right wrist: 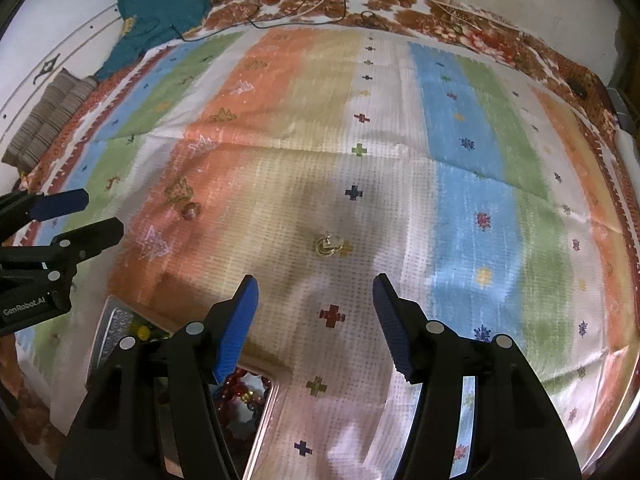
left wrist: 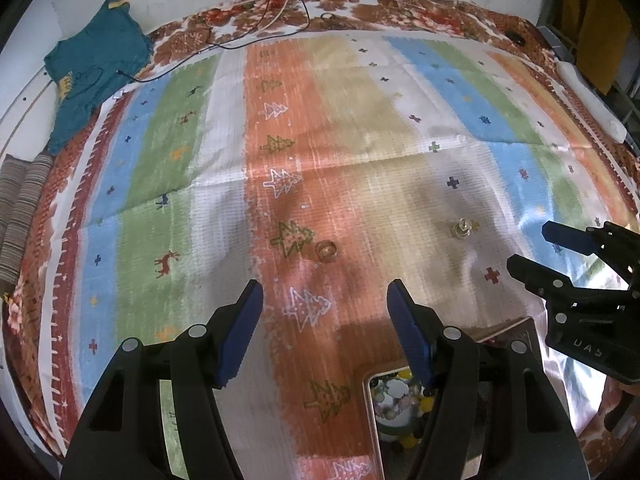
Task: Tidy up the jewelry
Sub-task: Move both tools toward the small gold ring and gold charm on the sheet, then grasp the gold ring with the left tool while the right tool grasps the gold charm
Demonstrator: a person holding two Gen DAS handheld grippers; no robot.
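Observation:
A gold ring [left wrist: 326, 251] lies on the orange stripe of the striped cloth, just ahead of my open, empty left gripper [left wrist: 324, 308]; it also shows in the right wrist view [right wrist: 190, 211]. A second gold ring with a stone [right wrist: 327, 246] lies on the beige stripe ahead of my open, empty right gripper [right wrist: 316, 300]; it also shows in the left wrist view [left wrist: 463, 229]. An open jewelry box [left wrist: 390, 404] with beads inside sits under my grippers; the right wrist view shows its rim [right wrist: 272, 396]. The right gripper [left wrist: 532, 252] appears at the right of the left wrist view.
The striped cloth [right wrist: 460, 200] covers a bed with a floral sheet [left wrist: 420, 12]. A teal garment [left wrist: 96, 64] and cables [left wrist: 280, 8] lie at the far side. A striped pillow [right wrist: 52, 120] is at the left edge.

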